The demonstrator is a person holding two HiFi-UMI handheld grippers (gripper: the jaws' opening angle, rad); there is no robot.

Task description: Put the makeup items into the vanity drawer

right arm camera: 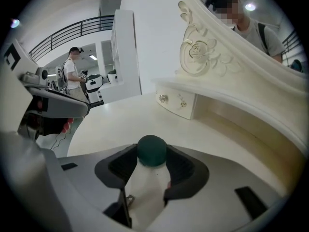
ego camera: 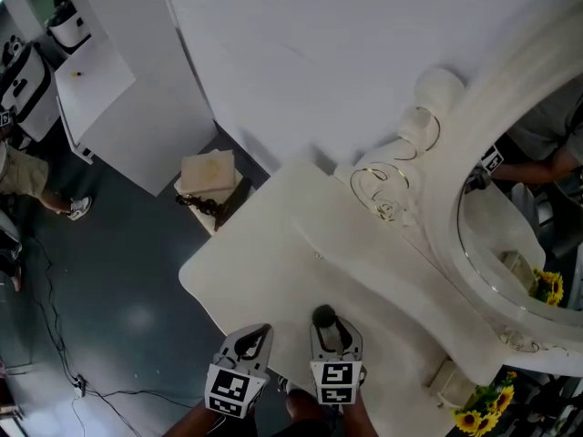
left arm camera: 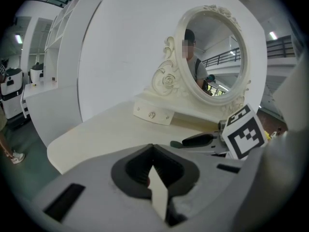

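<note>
My right gripper (ego camera: 326, 320) hangs over the near edge of the white vanity table (ego camera: 273, 244). It is shut on a white bottle with a dark green cap (right arm camera: 152, 150), whose cap sticks out between the fingertips. Close on its left, my left gripper (ego camera: 255, 337) is shut on a thin, flat white item (left arm camera: 158, 193) that stands edge-up between the pads. The small drawer front with two knobs (right arm camera: 175, 101) sits closed under the oval mirror (left arm camera: 212, 57), well ahead of both grippers. It shows in the left gripper view too, as the drawer front (left arm camera: 152, 114).
Carved mirror frame and raised shelf (ego camera: 474, 271) fill the table's right side, with metal loop ornaments (ego camera: 383, 189). On the floor to the left are a low stool with a beige cushion (ego camera: 209, 176) and cables. Sunflowers (ego camera: 547, 288) stand behind the mirror. A person (right arm camera: 72, 74) stands far off.
</note>
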